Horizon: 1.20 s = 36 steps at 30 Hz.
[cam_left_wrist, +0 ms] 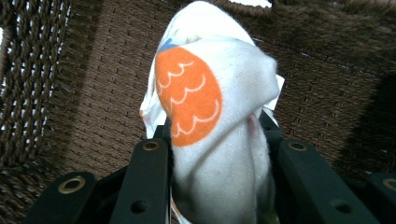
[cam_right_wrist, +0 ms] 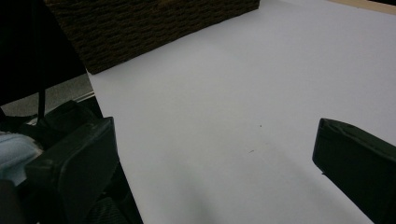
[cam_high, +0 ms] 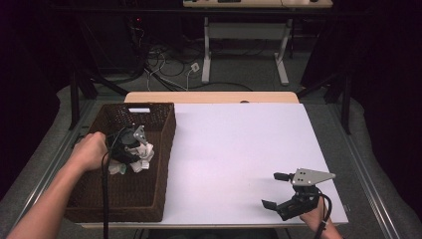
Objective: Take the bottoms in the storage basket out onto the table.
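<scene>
Jaws of the left gripper (cam_high: 135, 145) are closed on a white cloth (cam_left_wrist: 219, 116) with an orange patch on it, and the cloth bulges up between the two black pads in the left gripper view. The bundle rises straight ahead of the jaws, so its long axis runs along the direction in which the gripper points, toward the far wall of the basket (cam_high: 149, 112). In the high view this gripper is inside the brown woven basket, which stands on the left part of the white desk (cam_high: 239, 149), and the cloth (cam_high: 144, 154) hangs at its tip above the basket floor. I cannot tell if the lower part of the cloth touches the floor or another piece lying there.

On the other side, the right gripper (cam_high: 276, 190) rests near the front right corner of the desk with its jaws wide apart and nothing between them. It is well apart from the basket, and it points toward it across the bare surface.

For the coming move the left hand is clearly the nearer one. If the cloth goes out of the basket, it probably needs to rise over the right wall first.
</scene>
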Tool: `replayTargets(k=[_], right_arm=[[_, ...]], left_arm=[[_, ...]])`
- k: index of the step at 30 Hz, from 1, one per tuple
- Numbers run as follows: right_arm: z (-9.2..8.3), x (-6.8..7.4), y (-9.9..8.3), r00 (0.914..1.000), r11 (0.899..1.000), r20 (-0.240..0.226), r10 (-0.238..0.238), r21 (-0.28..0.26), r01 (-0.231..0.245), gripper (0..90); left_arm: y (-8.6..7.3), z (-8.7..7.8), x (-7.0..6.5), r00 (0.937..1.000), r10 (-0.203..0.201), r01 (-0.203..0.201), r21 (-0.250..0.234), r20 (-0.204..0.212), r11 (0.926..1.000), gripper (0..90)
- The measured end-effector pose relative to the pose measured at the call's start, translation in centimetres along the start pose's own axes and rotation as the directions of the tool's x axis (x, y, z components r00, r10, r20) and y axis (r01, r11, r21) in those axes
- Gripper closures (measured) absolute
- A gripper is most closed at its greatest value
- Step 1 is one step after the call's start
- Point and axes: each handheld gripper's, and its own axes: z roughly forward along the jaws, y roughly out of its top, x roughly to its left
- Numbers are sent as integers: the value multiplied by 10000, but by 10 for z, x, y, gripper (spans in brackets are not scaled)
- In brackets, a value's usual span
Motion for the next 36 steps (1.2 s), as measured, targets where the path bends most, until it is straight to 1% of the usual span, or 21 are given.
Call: replayTargets(k=[3,4,5,7,12,14,16,18,20,22,23,24,26,31,32,34,36], right_arm=[[-1,0,0,10000,10000,14,-6,-3,6,0],[-1,0,0,10000,10000,20,9,-3,-9,0],[-1,0,0,10000,10000,38,11,-3,-11,0],[-1,0,0,10000,10000,41,3,-9,-3,0],[-1,0,0,10000,10000,17,10,-22,-10,0],[-1,0,0,10000,10000,-4,2,-28,-2,0],[-1,0,0,10000,10000,22,3,-16,-3,0],[-2,0,-1,10000,10000,33,14,-9,-14,0],[-2,0,-1,10000,10000,29,11,-10,-11,0],[-2,0,0,10000,10000,27,-21,-17,21,0],[-2,0,0,10000,10000,21,8,-17,-8,0],[-1,0,0,10000,10000,11,6,-22,-6,0],[-1,0,0,10000,10000,2,8,-19,-8,0],[0,0,0,10000,10000,24,13,19,-13,0],[0,0,0,10000,10000,28,12,33,-13,0],[0,0,0,10000,10000,27,-18,64,18,0],[0,0,0,10000,10000,19,-17,41,17,0]], left_arm=[[3,-4,2,9999,119,-118,93,-89,9999,671],[3,-4,2,9999,57,-57,18,-114,10000,671],[4,-5,3,9998,137,-137,43,-143,9999,671],[5,-7,4,9998,151,-149,143,-141,9998,671],[7,-11,6,9995,205,-204,32,-256,9998,671],[8,-13,7,9991,289,-285,129,-307,9995,671],[9,-13,8,9990,274,-272,50,-348,9996,671],[10,-14,8,9991,236,-233,75,-354,9997,671],[11,-16,9,9987,301,-297,115,-400,9995,671],[12,-17,9,9985,344,-342,56,-431,9994,670],[13,-18,9,9985,324,-321,88,-434,9994,670],[13,-19,9,9986,288,-287,20,-443,9996,671],[14,-21,10,9981,378,-375,61,-480,9993,671],[17,-25,12,9977,366,-368,-26,-579,9993,671],[18,-27,12,9975,419,-417,49,-564,9991,671],[20,-28,13,9972,449,-450,-7,-605,9990,670],[22,-30,14,9968,501,-499,37,-616,9987,671]])
